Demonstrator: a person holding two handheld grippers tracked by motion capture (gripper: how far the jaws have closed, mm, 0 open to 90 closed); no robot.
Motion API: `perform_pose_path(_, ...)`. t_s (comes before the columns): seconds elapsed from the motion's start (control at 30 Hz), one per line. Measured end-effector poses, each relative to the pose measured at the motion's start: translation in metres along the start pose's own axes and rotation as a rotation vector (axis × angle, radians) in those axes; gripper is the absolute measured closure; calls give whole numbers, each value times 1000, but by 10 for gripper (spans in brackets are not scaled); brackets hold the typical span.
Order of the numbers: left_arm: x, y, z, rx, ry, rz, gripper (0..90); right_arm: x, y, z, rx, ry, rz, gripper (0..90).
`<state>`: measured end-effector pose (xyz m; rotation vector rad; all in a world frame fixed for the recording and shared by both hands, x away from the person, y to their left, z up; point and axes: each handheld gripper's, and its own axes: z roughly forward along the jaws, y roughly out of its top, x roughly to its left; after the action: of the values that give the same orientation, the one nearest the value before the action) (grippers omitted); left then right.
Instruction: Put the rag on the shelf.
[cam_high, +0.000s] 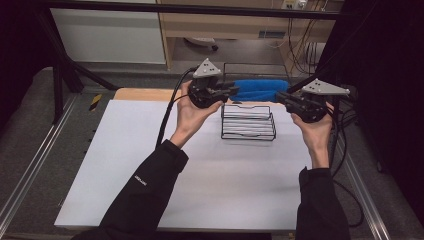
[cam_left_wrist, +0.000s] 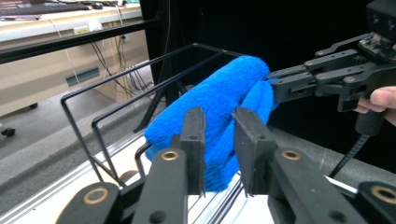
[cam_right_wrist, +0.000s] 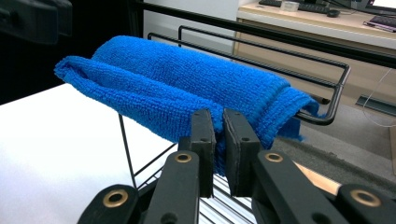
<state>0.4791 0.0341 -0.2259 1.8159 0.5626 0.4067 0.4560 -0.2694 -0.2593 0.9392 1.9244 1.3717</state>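
Black sleeves (cam_high: 145, 195), black cabled grippers

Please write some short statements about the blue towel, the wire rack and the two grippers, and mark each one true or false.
1. The blue terry-cloth towel hangs over a bar of the black wire rack. True.
2. The right gripper has its jaws closed on the towel's edge. True.
3. The left gripper has its jaws clamped tight on the towel. False: its jaws stand apart, with the towel showing in the gap between them.
4. The towel is red. False: it is blue.
5. The rack stands on the white table top. True.
6. The towel lies flat on the table. False: it is draped on the rack.
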Motion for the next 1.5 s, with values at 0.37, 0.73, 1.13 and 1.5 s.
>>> perform_pose_path(0.37, 3, -25, 27, 166, 6, -10, 879, 1, -4, -2, 10, 19, -14, 751)
perform_pose_path(0.73, 1, -31, 35, 171, 27, 21, 885, 8, 8, -11, -35, 54, 37, 734)
perform_pose_path(1.13, 1, -40, 35, 184, 32, 39, 823, 2, -26, 10, 64, 3, 105, 856)
perform_pose_path(1.5, 5, -53, 7, 178, 41, 9, 597, 16, -23, -5, 12, 18, 83, 670)
